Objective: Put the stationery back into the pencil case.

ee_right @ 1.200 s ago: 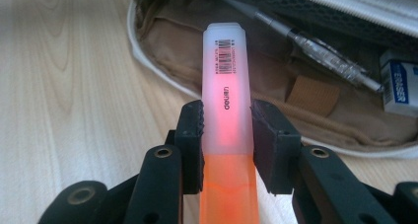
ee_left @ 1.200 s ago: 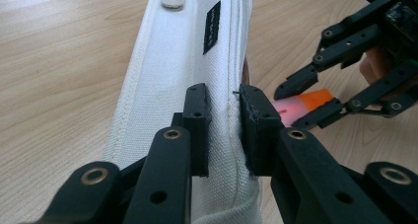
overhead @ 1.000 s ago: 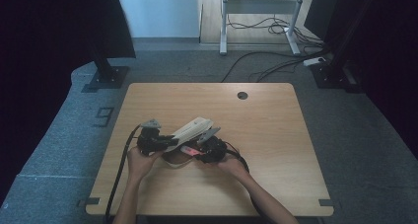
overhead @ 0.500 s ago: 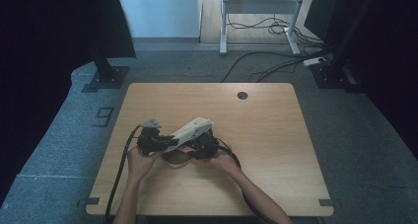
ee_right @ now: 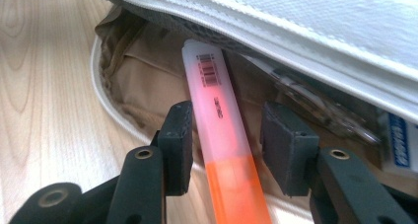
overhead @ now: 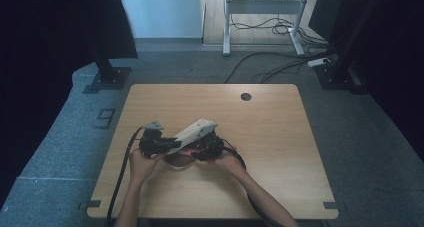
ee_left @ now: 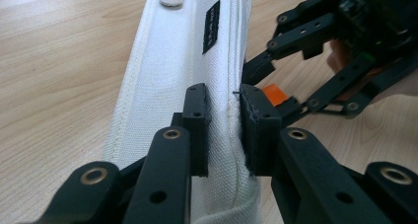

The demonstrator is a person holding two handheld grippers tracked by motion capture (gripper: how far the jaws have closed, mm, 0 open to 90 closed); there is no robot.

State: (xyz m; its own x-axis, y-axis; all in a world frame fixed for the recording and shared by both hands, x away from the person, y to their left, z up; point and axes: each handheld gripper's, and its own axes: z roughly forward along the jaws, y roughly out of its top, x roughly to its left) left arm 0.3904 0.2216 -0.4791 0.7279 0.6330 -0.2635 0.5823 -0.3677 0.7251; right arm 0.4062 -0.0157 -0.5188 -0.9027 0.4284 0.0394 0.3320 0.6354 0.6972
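A white fabric pencil case [overhead: 192, 132] lies open on the wooden table [overhead: 270, 137]. Its upper flap [ee_left: 182, 61] is lifted, and my left gripper [ee_left: 224, 115] is shut on the flap's seamed edge. Under the flap [ee_right: 296, 21] the tan lining [ee_right: 138, 81] is visible. An orange highlighter [ee_right: 217, 115] with a barcode points into the case, its front end inside. It lies between the pads of my right gripper [ee_right: 230, 120], whose jaws have just been opening. The right pad stands clear of the highlighter, and the left pad sits right beside it. The left gripper view shows the right gripper [ee_left: 256, 81] beside the flap.
More pens and a blue-labelled item [ee_right: 397, 140] lie inside the case under the flap. A round cable hole [overhead: 245, 96] sits near the table's far edge. Cables trail from both grippers off the near edge. Dark stands and floor cables lie beyond the table.
My right gripper has shifted a little to the left, closer to the pencil case. The left gripper and the lifted flap have stayed where they were.
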